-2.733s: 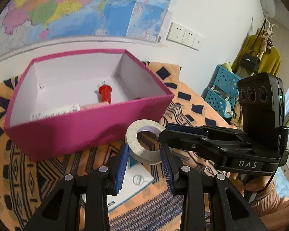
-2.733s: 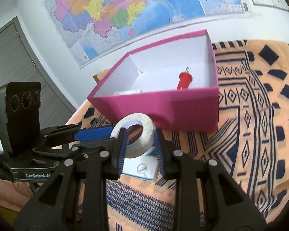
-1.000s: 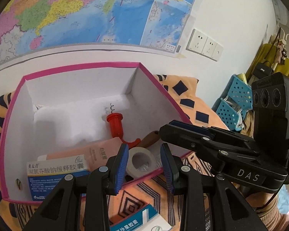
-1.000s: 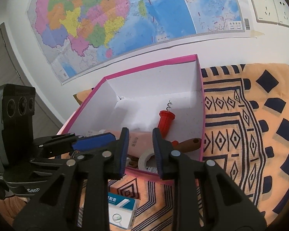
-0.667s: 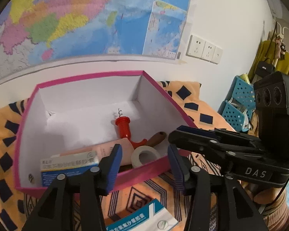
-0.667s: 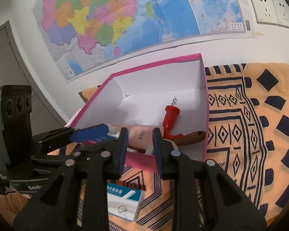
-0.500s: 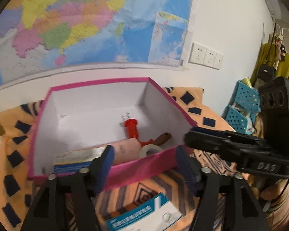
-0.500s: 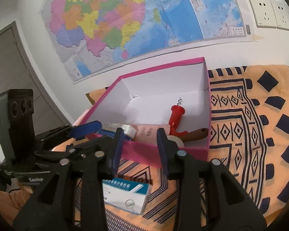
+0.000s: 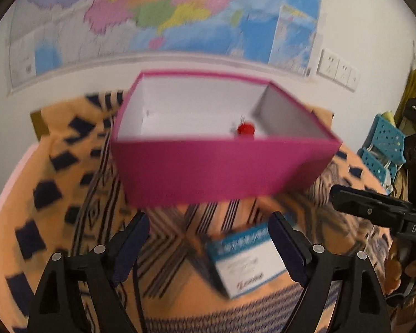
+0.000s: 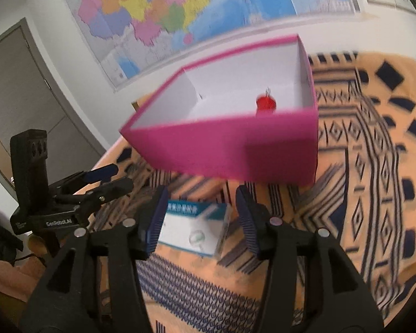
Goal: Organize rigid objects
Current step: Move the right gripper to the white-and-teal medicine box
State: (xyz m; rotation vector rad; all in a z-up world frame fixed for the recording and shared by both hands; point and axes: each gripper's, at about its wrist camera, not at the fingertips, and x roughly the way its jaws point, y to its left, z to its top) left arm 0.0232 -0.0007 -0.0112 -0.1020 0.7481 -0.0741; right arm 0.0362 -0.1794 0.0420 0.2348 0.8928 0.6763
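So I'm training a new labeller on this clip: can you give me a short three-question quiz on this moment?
1. True or false: the blue-and-white carton lies inside the pink box.
2. Which is closed on an object: A) left gripper, B) right gripper, C) neither?
3. What colour is the item showing over the box's near wall?

Key: 1. False, it lies on the patterned cloth in front. 2. C. 3. Red.
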